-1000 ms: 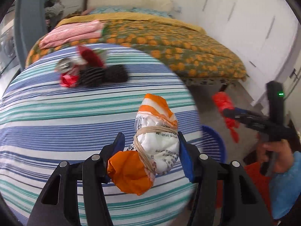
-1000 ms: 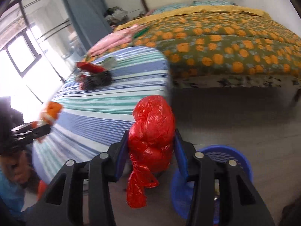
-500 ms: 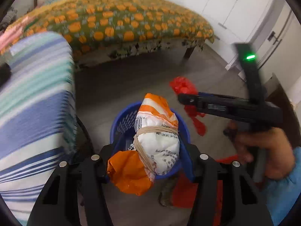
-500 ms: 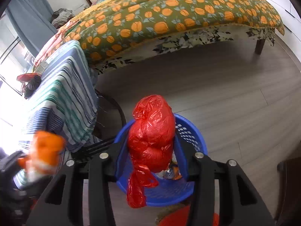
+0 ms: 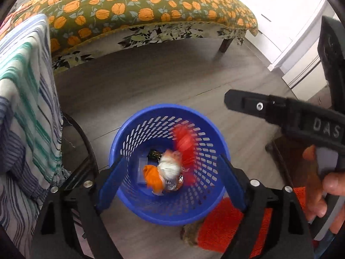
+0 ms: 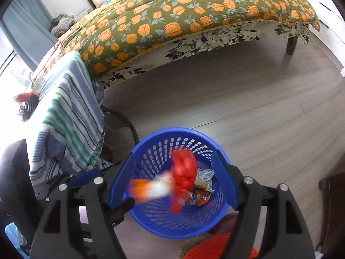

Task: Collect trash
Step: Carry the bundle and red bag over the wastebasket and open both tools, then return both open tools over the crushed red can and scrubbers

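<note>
A blue perforated basket (image 5: 133, 142) stands on the floor; it also shows in the right wrist view (image 6: 151, 149). My left gripper (image 5: 170, 181) is open and empty right above it. My right gripper (image 6: 172, 179) is open and empty above it too. An orange-and-white wrapped bundle (image 5: 163, 172) and a red plastic bag (image 5: 183, 140) are blurred inside the basket, falling. In the right wrist view the bundle (image 6: 151, 188) and the bag (image 6: 183, 172) show over a can and wrappers (image 6: 201, 188) at the bottom.
A table with a striped cloth (image 5: 25, 112) stands left of the basket, with more trash (image 6: 27, 102) on its far end. A bed with an orange-flower cover (image 6: 183, 15) stands behind. An orange mat (image 5: 224, 228) lies by the basket. The floor is grey wood.
Both grippers opened over the basket and let go. The orange-and-white bundle and the red bag dropped into it. Both views tilted further down onto the basket.
</note>
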Demonstrator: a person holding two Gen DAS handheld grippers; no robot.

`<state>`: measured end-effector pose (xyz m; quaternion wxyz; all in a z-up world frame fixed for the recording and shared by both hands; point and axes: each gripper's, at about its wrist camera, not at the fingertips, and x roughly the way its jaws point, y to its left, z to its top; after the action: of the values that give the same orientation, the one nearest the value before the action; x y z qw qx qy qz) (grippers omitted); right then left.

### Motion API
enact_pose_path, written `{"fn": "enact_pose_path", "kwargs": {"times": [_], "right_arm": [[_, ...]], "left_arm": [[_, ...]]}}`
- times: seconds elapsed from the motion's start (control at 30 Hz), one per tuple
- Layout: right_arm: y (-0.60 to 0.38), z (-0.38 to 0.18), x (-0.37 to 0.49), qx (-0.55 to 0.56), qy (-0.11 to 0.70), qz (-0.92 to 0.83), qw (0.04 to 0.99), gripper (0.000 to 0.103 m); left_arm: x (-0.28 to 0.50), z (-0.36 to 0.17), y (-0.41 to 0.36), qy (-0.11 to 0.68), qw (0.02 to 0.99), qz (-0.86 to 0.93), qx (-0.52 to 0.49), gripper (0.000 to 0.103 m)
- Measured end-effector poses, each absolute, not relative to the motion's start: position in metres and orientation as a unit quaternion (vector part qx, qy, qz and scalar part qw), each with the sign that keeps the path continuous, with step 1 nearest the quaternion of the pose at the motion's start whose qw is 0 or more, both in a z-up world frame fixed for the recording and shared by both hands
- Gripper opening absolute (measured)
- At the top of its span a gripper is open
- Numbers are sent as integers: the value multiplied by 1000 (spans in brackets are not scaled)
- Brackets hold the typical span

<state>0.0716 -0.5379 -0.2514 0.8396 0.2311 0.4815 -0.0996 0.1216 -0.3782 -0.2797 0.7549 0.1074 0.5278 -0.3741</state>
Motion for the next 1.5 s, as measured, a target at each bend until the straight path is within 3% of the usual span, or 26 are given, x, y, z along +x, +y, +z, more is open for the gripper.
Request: {"fn": "enact_pose_path", "kwargs": {"times": [0.27,0.47,0.9,1.17,1.5], "right_arm": [[-532,-240,73,211,462,-121,853,74],[-493,-223,77,141,431,-117,884,79],[-284,-180,114,7,400,58,915,80],[-168,-193,190,-44,438,128,889,81],[-153,-204,215,-44,444,123,887,86]], "left_arm": [[92,-211,-317,471,782,-399,91,94],[92,-176,-224,433,828,-346,88,96],[159,-184,-2,461,876,-145,13,97],[220,-179,17,471,873,-123,27,97],[318,-192,-22,475,869,-118,74,97]]}}
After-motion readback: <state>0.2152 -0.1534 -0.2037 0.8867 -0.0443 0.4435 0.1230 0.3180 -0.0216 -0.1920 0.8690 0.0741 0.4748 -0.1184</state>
